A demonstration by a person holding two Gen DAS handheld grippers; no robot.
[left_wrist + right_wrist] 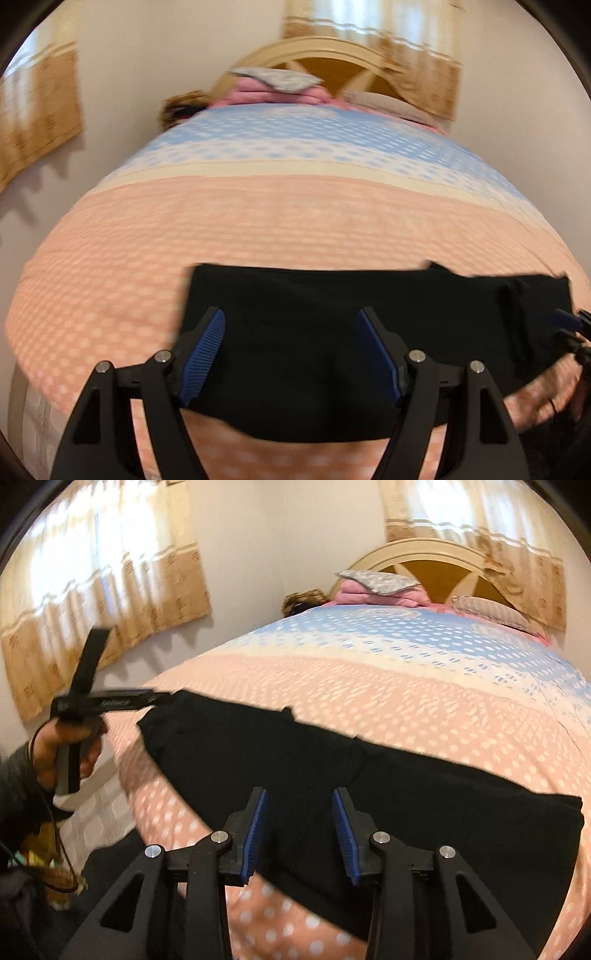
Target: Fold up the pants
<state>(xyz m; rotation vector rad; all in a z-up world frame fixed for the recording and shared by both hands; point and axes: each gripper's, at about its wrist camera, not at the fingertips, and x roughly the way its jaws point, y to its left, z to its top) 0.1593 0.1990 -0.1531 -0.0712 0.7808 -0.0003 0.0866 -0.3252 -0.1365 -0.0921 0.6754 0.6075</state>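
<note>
Cream walls and tan-bordered curtains (92, 587) enclose a bed whose spread (406, 701) runs in peach, cream and blue dotted bands up to an arched wooden headboard (436, 559).

At the far left of the right wrist view, a hand (70, 749) in a dark sleeve grips the handle of the left gripper (291, 350), seen side-on against the wall; white lettering runs along its body but is too blurred to read. Below it, a cord and some cluttered items on the floor are hard to make out.

The black pants (369, 782) lie flat as a long folded band across the near peach part of the spread, one end under the left gripper's nose, the other reaching the right edge. In the left wrist view the left gripper's blue pads stand wide apart above the cloth, holding nothing; that picture is smeared.

The right gripper (299, 830) hangs over the pants' near edge, its jaws partly parted, with no cloth pinched.

Farther right, pink folded bedding (373, 590) with a grey patterned piece on top and a striped pillow (495, 613) sit against the headboard.
</note>
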